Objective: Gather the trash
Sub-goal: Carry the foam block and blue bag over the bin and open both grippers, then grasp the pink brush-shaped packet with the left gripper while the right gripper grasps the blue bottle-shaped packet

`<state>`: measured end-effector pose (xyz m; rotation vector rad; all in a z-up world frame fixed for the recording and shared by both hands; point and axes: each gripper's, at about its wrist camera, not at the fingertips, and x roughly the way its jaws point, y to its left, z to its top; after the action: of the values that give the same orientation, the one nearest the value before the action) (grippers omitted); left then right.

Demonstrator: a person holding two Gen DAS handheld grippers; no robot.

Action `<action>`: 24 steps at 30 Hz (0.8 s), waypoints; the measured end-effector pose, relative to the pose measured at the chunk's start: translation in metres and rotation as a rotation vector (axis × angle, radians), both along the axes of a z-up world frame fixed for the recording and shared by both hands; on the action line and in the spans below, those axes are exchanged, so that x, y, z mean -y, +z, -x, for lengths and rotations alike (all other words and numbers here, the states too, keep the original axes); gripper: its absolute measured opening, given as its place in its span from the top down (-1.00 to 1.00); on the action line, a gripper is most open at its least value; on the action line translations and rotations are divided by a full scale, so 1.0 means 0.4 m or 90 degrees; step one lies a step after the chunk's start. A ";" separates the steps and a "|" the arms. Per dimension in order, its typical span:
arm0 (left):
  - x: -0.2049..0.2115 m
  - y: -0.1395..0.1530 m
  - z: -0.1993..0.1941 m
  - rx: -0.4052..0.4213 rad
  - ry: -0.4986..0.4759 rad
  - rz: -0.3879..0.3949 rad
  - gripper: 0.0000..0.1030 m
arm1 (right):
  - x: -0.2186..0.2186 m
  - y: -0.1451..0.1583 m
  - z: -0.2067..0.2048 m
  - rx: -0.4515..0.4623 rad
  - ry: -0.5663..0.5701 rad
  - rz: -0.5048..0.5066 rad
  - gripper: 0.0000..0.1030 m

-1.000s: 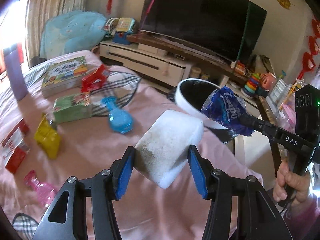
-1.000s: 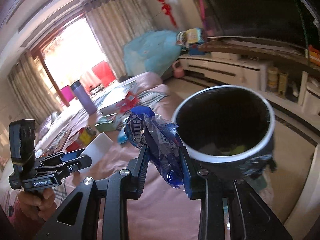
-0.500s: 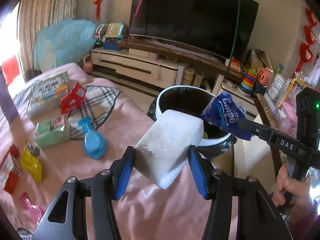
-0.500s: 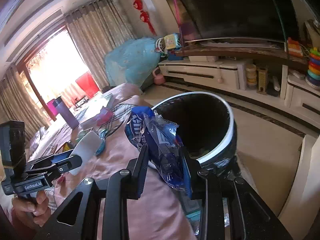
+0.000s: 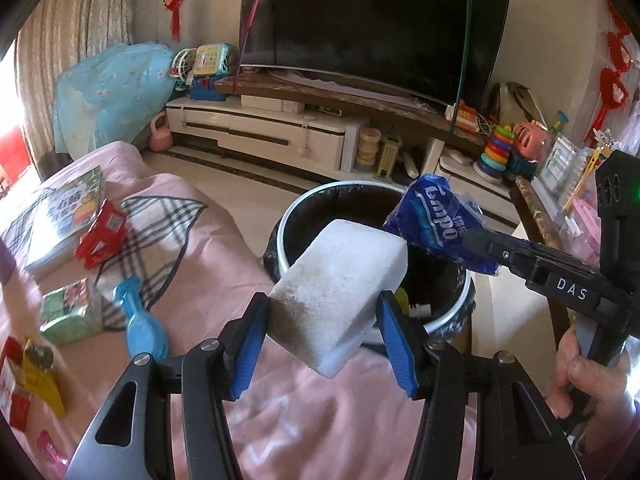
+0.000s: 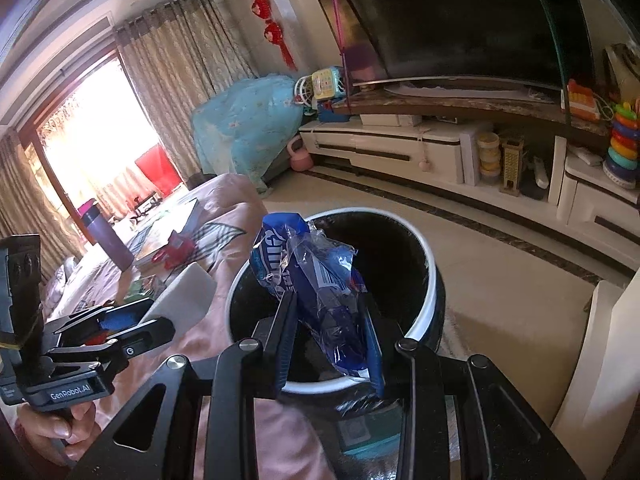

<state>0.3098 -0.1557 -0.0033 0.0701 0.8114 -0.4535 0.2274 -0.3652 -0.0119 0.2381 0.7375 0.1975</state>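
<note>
Beside one bin [image 5: 292, 216], left hand-held gripper [image 5: 324, 332] pinches one sponge [image 5: 340, 276], right hand-held gripper [image 6: 330, 324] one wrapper [image 6: 320, 280].

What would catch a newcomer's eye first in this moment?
Both grippers hold trash over the round black bin beside the pink-covered bed: the left gripper clamps a dirty white foam block, and the right gripper pinches a crumpled blue wrapper. Behind stands a big dark TV.

White sponge block [image 5: 340, 284] (dirty near edge) sat tilted over the near rim of the black white-rimmed trash bin [image 5: 296, 208]; crumpled blue wrapper [image 6: 316, 280] hung over its opening, right of the block.
</note>
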 end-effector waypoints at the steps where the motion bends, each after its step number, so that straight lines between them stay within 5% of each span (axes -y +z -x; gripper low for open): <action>1: 0.011 -0.001 -0.009 -0.001 -0.001 -0.004 -0.06 | 0.004 0.000 -0.007 -0.002 -0.001 0.001 0.39; 15: 0.094 -0.045 -0.093 -0.017 0.000 -0.022 -0.20 | 0.041 -0.033 -0.087 -0.037 -0.008 0.006 0.32; 20: 0.094 -0.047 -0.099 -0.019 0.012 -0.008 -0.52 | 0.060 -0.040 -0.102 -0.043 -0.011 -0.014 0.00; 24: 0.078 -0.049 -0.091 -0.019 0.020 0.003 -0.52 | 0.065 -0.036 -0.095 -0.036 -0.013 -0.028 -0.28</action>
<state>0.3460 -0.1868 -0.0228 0.0470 0.8399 -0.4277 0.2653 -0.3912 -0.0264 0.2929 0.7870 0.1887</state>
